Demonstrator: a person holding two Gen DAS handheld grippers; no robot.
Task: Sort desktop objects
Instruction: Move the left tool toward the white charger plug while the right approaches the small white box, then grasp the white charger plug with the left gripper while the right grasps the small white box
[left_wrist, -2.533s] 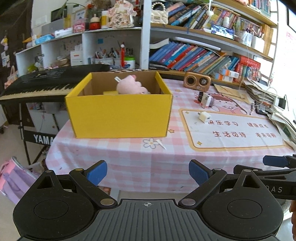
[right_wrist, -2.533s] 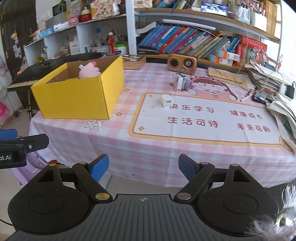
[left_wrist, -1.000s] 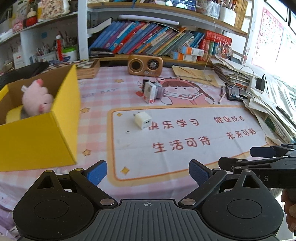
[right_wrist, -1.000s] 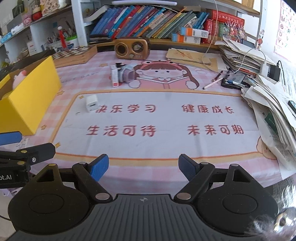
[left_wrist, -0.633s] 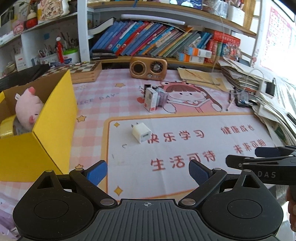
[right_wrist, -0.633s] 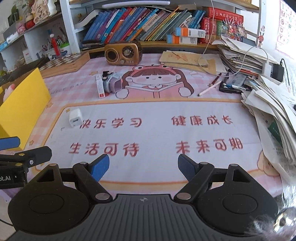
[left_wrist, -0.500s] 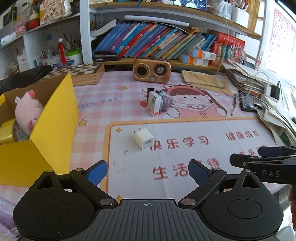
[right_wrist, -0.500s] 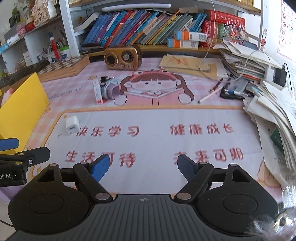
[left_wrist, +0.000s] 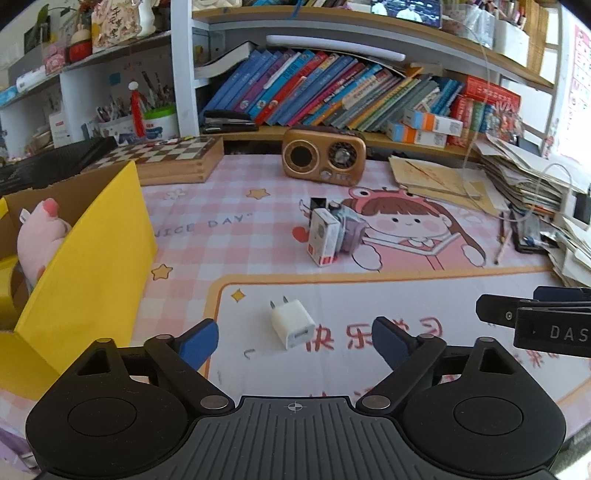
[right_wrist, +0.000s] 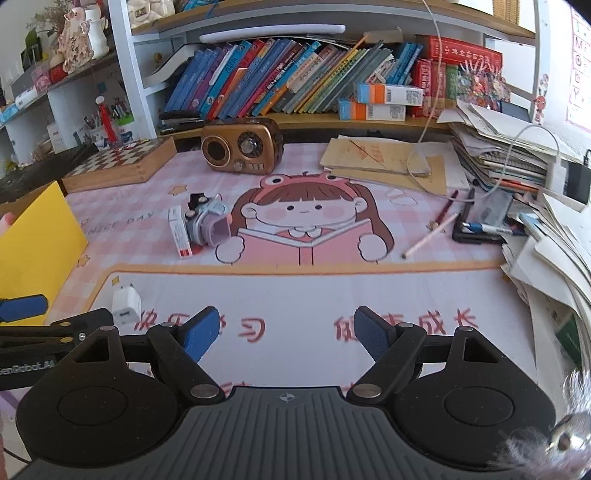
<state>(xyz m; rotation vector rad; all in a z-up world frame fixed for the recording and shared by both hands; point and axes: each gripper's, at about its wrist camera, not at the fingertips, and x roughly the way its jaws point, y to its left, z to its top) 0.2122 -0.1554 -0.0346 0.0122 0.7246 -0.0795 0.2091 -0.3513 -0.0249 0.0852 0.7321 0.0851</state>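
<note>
A white charger plug (left_wrist: 292, 323) lies on the desk mat, right between the fingertips of my open, empty left gripper (left_wrist: 294, 341); it also shows in the right wrist view (right_wrist: 126, 303). Behind it lie a small white-and-red box (left_wrist: 323, 236) and a toy camera (left_wrist: 349, 227), also seen in the right wrist view as the box (right_wrist: 179, 232) and camera (right_wrist: 208, 223). A yellow box (left_wrist: 88, 273) at the left holds a pink plush (left_wrist: 42, 236). My right gripper (right_wrist: 286, 334) is open and empty over the mat.
A brown radio (left_wrist: 324, 157) and a chessboard box (left_wrist: 173, 158) stand at the back before a shelf of books (left_wrist: 332, 96). Paper stacks (right_wrist: 517, 155), pens (right_wrist: 439, 225) and cables crowd the right side. The pink checked tablecloth (left_wrist: 221, 236) covers the desk.
Both grippers have moved forward over the desk towards the back. The charger plug now lies between my left fingertips. Both grippers stay open.
</note>
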